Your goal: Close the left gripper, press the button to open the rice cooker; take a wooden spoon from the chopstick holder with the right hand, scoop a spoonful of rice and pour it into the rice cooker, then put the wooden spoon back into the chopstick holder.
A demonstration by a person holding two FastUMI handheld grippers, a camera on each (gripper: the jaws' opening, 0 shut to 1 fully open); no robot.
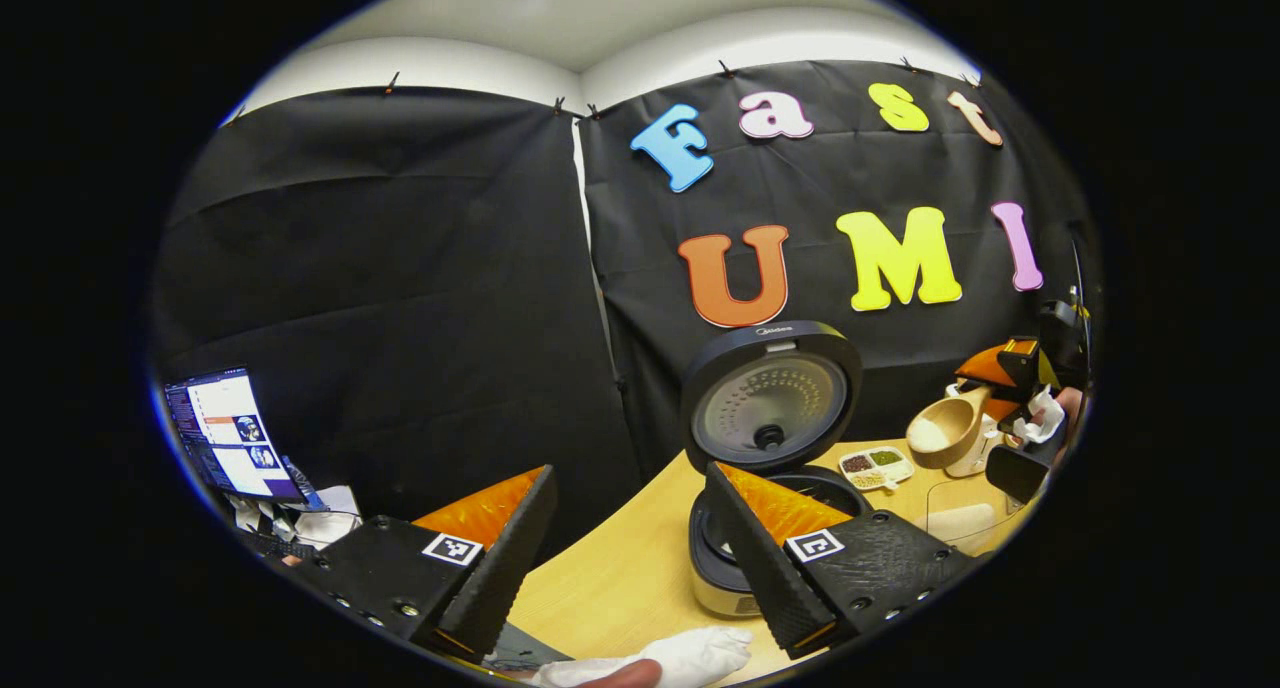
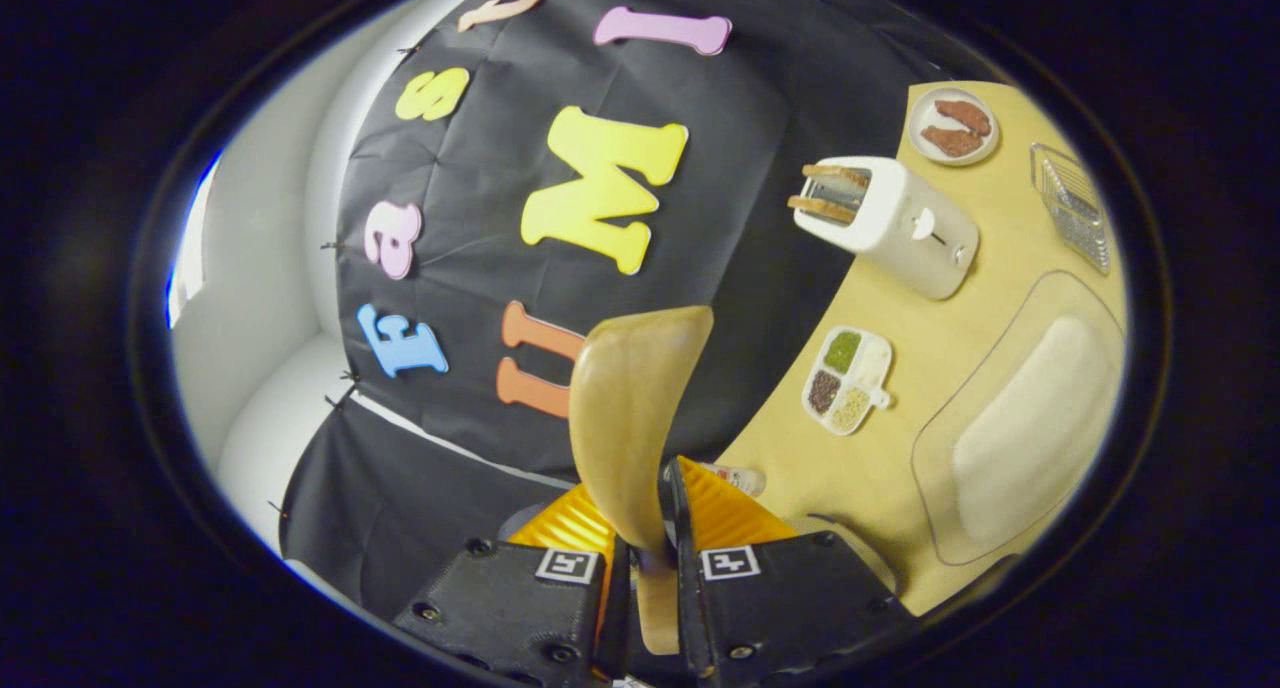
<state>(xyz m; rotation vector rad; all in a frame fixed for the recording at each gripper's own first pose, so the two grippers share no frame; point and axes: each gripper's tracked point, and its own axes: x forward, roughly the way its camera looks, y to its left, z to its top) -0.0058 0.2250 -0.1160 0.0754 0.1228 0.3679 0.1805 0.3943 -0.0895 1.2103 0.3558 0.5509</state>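
The wooden spoon (image 2: 640, 438) was gripped between the right gripper's (image 2: 645, 558) fingers. The rice cooker (image 1: 765, 448), a small unreadable brand mark on its raised lid, was seen on the worktop (image 1: 620, 578) at two o'clock beyond the left gripper (image 1: 630, 558), whose fingers were spread apart.

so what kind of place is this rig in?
Likely a staged kitchen counter inside a recording booth: an open rice cooker, a toaster with bread and a plate of food on a wooden table, black cloth behind.

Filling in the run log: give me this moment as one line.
rice cooker: lid up | left gripper: open, empty | right gripper: shut on wooden spoon, held raised | rice poured: cannot tell
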